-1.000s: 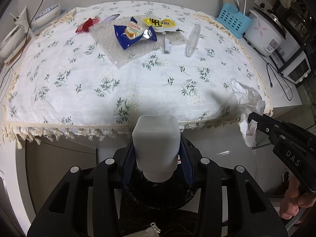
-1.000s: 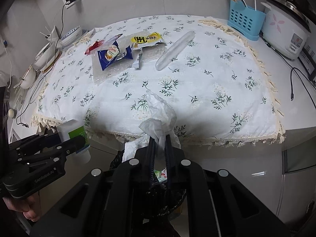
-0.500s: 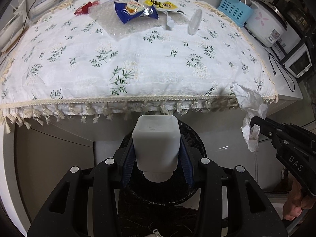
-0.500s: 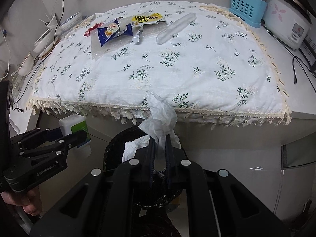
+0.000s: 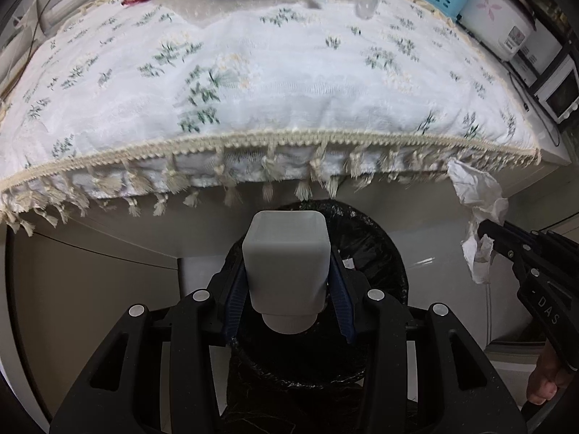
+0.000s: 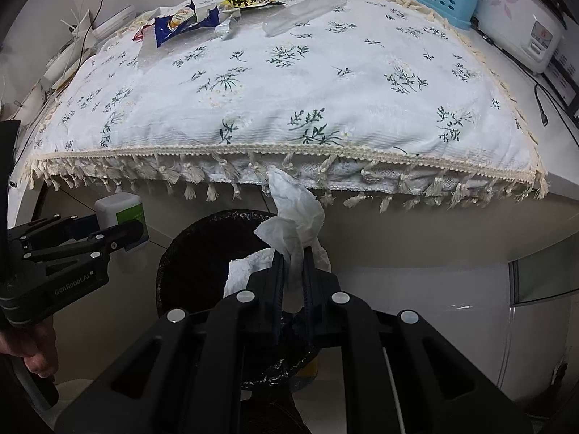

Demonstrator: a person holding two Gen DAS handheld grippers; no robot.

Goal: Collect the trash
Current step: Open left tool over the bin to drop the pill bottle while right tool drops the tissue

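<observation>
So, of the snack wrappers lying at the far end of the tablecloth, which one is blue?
The blue wrapper, between the small red wrapper on its left and the yellow wrapper with dark characters on its right.

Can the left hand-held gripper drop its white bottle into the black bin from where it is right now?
Probably yes. The left hand-held gripper holds the white bottle right over the open mouth of the black bin, below the table edge, with nothing between them. The right hand-held gripper with the crumpled tissue is off to the side.
</observation>
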